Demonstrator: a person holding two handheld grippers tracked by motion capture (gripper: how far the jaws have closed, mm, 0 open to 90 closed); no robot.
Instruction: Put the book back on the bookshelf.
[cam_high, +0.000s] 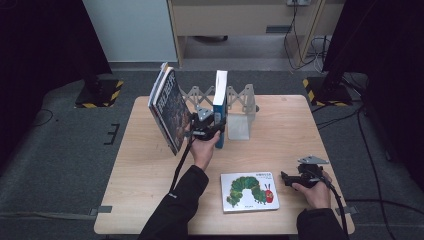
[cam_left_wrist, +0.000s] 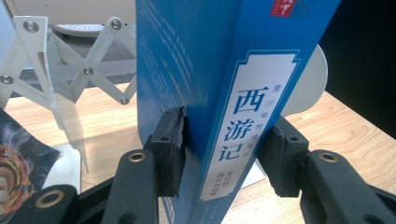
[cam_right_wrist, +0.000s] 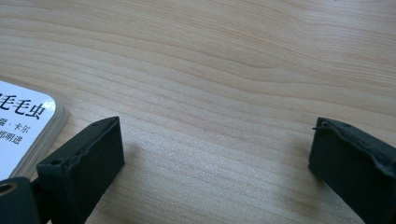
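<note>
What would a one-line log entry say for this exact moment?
left gripper: jaws around upright blue book, at rack | right gripper: open, low over table | caterpillar book: flat

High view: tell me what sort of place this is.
Probably a lab or studio set up for recording. A lone wooden table stands on grey carpet, black curtains hang at both sides, hazard-striped stand bases flank it, and cables trail across the floor.
</note>
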